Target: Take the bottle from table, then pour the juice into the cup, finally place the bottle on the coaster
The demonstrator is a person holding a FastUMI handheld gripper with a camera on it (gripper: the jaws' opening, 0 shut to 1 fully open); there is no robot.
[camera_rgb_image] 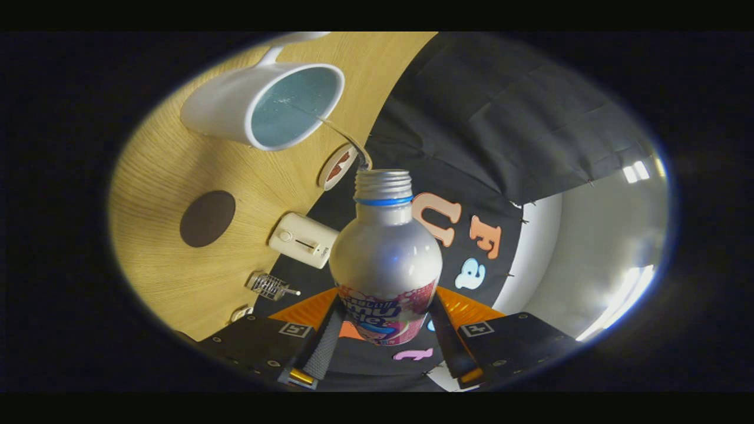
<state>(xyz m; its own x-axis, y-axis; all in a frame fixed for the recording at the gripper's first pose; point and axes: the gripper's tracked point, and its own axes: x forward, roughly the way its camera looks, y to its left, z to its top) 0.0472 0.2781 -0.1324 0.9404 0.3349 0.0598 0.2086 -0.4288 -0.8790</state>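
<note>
Tongs [386, 330] nearest the camera, clamped on the lower body of a silver bottle [386, 259], one finger each side. Bottle is tipped w/ cap off so a thin stream of juice [347, 138] arcs from its mouth into a white cup [265, 106] on the wooden table [159, 176]. Dark round coaster [207, 218] lies near the cup, bare, prob. awaiting the bottle
</note>
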